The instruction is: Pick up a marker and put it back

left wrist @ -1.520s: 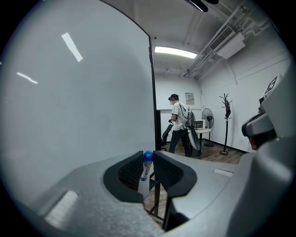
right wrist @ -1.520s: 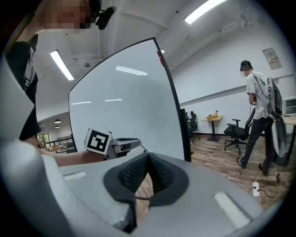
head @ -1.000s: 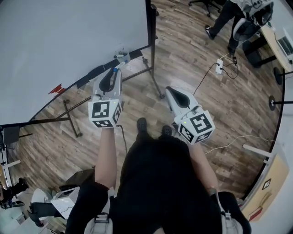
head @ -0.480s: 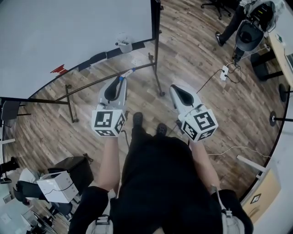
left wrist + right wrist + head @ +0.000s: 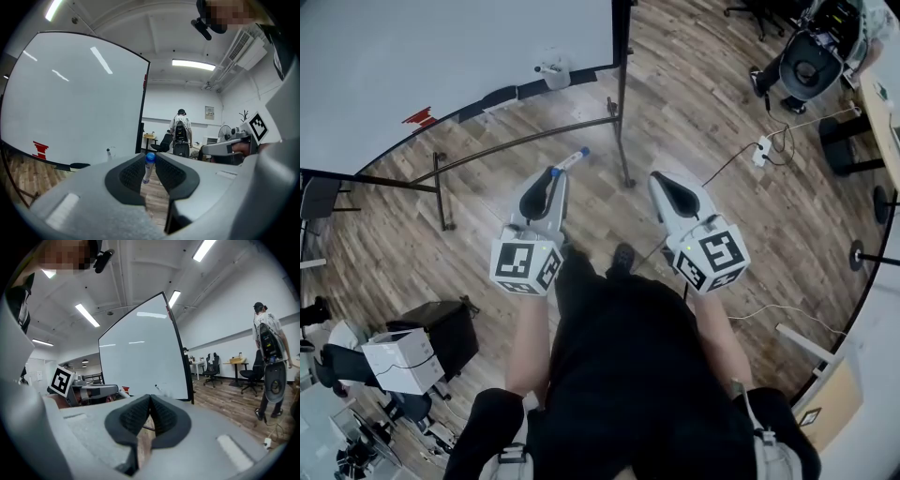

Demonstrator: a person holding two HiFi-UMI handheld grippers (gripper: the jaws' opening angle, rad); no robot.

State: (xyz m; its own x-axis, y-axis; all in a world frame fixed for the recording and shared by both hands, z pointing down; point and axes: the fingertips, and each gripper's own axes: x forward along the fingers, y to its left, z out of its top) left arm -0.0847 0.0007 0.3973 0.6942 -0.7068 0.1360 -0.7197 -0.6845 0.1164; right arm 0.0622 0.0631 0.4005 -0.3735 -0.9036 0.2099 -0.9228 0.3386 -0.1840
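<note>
A white marker with a blue cap [image 5: 573, 157] sticks out of my left gripper [image 5: 555, 174], whose jaws are shut on its barrel. In the left gripper view the marker [image 5: 147, 169] stands between the dark pads, cap toward the room. The whiteboard [image 5: 441, 56] stands ahead to the left, with a small holder [image 5: 550, 72] on its ledge and a red mark [image 5: 419, 117] lower left. My right gripper [image 5: 659, 180] hovers level beside the left one. Its pads [image 5: 140, 414] meet with nothing between them.
The whiteboard's black stand legs [image 5: 623, 141] cross the wooden floor just ahead. A power strip and cable [image 5: 759, 145] lie to the right. A person with a backpack [image 5: 180, 135] stands by desks and chairs further off. Boxes [image 5: 398, 361] sit at my lower left.
Both grippers have drawn back from the whiteboard's ledge, and the board now sits further off. The marker has stayed in the left gripper throughout.
</note>
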